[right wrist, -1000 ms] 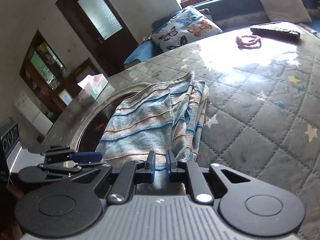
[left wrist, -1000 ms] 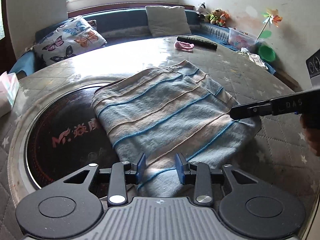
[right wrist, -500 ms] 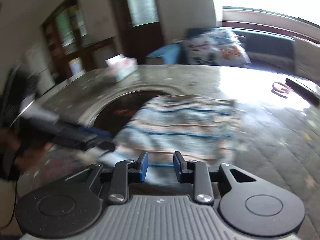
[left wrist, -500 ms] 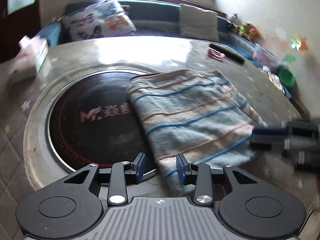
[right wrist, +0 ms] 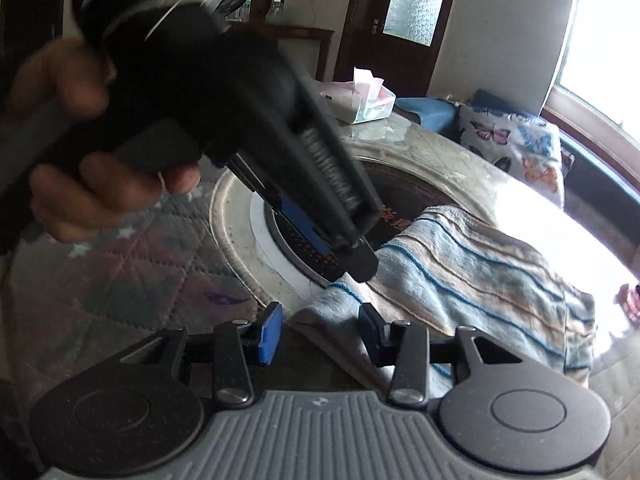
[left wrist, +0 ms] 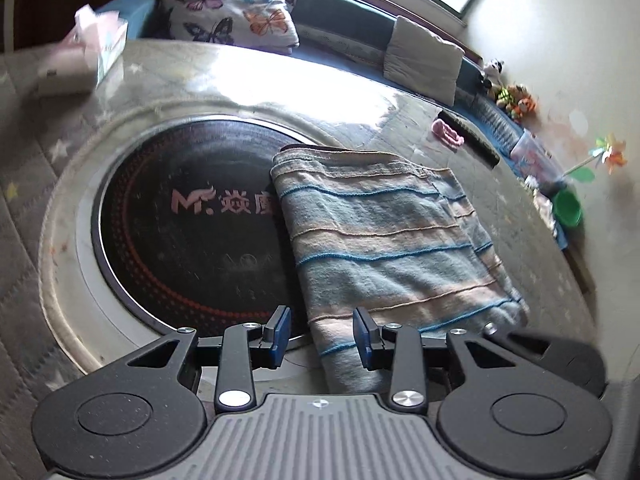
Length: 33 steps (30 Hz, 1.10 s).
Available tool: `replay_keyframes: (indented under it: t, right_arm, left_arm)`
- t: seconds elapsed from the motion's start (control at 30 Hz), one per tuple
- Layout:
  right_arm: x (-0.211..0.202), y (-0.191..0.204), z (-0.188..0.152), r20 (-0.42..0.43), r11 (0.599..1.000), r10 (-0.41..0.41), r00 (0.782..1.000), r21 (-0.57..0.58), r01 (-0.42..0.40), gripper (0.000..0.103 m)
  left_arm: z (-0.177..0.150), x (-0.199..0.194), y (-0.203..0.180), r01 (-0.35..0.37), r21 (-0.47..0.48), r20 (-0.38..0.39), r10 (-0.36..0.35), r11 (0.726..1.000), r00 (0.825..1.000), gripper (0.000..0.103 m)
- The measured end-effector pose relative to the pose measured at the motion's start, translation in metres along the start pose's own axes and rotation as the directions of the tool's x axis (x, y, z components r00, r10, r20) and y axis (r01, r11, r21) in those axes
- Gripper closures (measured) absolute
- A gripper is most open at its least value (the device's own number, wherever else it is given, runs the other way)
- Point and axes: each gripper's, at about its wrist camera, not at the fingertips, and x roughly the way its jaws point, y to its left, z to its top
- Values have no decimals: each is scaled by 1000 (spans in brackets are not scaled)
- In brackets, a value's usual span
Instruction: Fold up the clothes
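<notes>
Both grippers are released: the left gripper [left wrist: 322, 334] stands wide over the near edge of the folded striped cloth [left wrist: 392, 248], and the right gripper [right wrist: 318, 330] is opening at its corner. The cloth lies on the quilted tabletop [left wrist: 24, 240], partly over a dark round plate [left wrist: 180, 220]. Only the top layer may be pinched, or the two grippers may collide, being close together.

Right wrist view: left tool [right wrist: 340, 256] and the hand [right wrist: 92, 152] holding it are motion-blurred and block the upper left; tool body runs off the top edge. It hides part of the dark disc [right wrist: 404, 184]. Folded striped cloth's [right wrist: 480, 272] near edge sits behind the right tool [right wrist: 318, 330]. Far worktop [right wrist: 580, 240] is blown out by glare.

Left wrist view: tissue box [left wrist: 96, 48] is blurred, toys [left wrist: 514, 98] too small to identify, cloth covers the disc logo's [left wrist: 222, 202] right end.
</notes>
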Motion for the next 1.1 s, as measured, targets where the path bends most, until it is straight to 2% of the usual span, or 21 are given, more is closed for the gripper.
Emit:
replay_keyframes:
  t: [0.1, 0.2, 0.33, 0.53, 0.7, 0.77, 0.87, 0.97, 1.1]
  right_arm:
    - [0, 3, -1, -3, 1000, -24, 1000, -2, 23, 72]
    - [-5, -1, 0, 10, 999, -14, 1000, 36, 13, 86]
    - [-22, -17, 3, 67, 991, 1, 998, 131, -10, 92]
    - [-45, -37, 3, 126, 974, 8, 992, 222, -36, 94]
    - [-53, -39, 1, 140, 970, 8, 990, 238, -41, 94]
    - [-54, -41, -1, 143, 969, 10, 990, 244, -45, 94]
    - [-56, -44, -1, 141, 966, 16, 990, 255, -52, 93]
    - [-61, -52, -2, 147, 953, 31, 989, 293, -73, 88]
    - [-74, -70, -9, 149, 937, -9, 989, 346, -43, 87]
  left_arm:
    - [1, 1, 3, 37, -45, -1, -37, 998, 999, 66]
    - [2, 3, 4, 67, -90, 6, -67, 994, 998, 66]
    - [1, 6, 10, 103, -180, 29, -99, 978, 995, 64]
    - [6, 14, 13, 168, -290, 41, -163, 942, 986, 64]
    - [13, 30, 14, 200, -342, 46, -197, 918, 979, 69]
    - [13, 33, 14, 206, -343, 50, -201, 917, 978, 79]
    - [14, 37, 14, 213, -343, 55, -207, 915, 977, 89]
    - [14, 37, 14, 196, -316, 53, -189, 928, 981, 92]
    - [12, 37, 15, 188, -300, 51, -181, 935, 982, 92]
